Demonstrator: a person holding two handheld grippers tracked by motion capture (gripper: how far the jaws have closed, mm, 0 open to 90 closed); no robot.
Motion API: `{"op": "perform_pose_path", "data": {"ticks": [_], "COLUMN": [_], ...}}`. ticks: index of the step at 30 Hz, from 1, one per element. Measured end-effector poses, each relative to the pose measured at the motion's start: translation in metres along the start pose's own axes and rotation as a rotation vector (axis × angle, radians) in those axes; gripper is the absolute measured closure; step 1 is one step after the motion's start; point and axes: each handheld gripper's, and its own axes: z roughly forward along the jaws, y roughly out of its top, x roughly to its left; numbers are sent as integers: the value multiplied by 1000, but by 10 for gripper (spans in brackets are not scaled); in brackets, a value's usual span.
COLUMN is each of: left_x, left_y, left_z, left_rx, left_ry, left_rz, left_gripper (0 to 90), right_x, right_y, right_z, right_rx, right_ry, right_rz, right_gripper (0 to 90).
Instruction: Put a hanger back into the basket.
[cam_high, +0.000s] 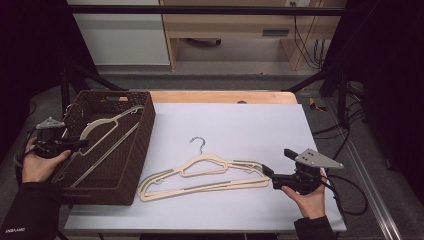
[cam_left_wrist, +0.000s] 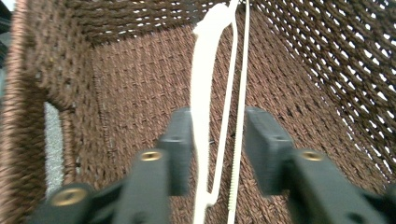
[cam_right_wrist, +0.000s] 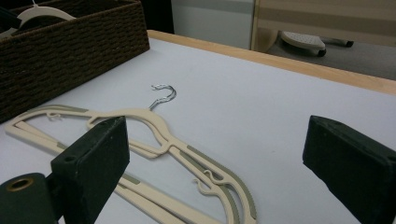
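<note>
A cream hanger (cam_high: 107, 125) leans tilted inside the brown wicker basket (cam_high: 145, 125) at the table's left. My left gripper (cam_high: 85, 144) reaches over the basket's left rim. In the left gripper view the hanger's bars (cam_left_wrist: 205, 70) run between the jaws of my left gripper (cam_left_wrist: 217, 140), which stand apart without pressing on them. Another cream hanger (cam_high: 205, 172) with a metal hook lies flat on the white mat, and a second one seems stacked with it. At its right end my right gripper (cam_high: 265, 170) stands wide open. That hanger (cam_right_wrist: 154, 126) lies just ahead of the right gripper (cam_right_wrist: 219, 135).
The basket wall (cam_right_wrist: 70, 42) rises left of the flat hanger. A wooden table edge (cam_high: 220, 96) borders the white mat (cam_high: 250, 130) at the back. Dark frame legs (cam_high: 320, 75) and cables (cam_high: 350, 190) stand off the table's right side.
</note>
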Motion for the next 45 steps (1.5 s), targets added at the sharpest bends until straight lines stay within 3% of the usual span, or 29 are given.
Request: {"op": "perform_pose_path", "data": {"ticks": [1, 4, 10, 13, 19, 21, 26, 33, 35, 39, 45], "left_x": [-2, -8, -23, -36, -75, -87, -119, -157, -167, -188, -216], "left_y": [0, 1, 8, 11, 16, 18, 22, 28, 29, 31, 31], "left_z": [-2, -10, -28, -33, -37, -37, -33, -22, -18, -9, 9], "left_rx": [-6, -51, -144, -188, -276, -294, -290, -273, -258, -236, -186], "left_ry": [18, 12, -21, -55, -148, -160, -226, -323, -371, -419, -411], "left_rz": [6, 5, -1, 7, 65, 85, 139, 183, 199, 255, 338], "left_gripper": [537, 370, 203, 178, 152, 141, 78, 65, 114, 174, 216], "right_x": [0, 1, 0, 1, 1, 1, 1, 1, 1, 1, 2], "right_y": [0, 0, 0, 0, 0, 0, 1, 1, 1, 2, 1], "right_z": [0, 1, 2, 2, 3, 3, 2, 1, 1, 0, 0], "right_rx": [1, 1, 7, 6, 9, 8, 6, 3, 3, -1, 5], "right_ry": [-2, -2, -3, -4, -2, -4, -2, -3, -2, -2, -1], "right_rz": [3, 3, 7, 11, 14, 18, 14, 18, 17, 18, 13], "right_gripper": [73, 72, 62, 59, 56, 55, 53, 53, 52, 52, 50]}}
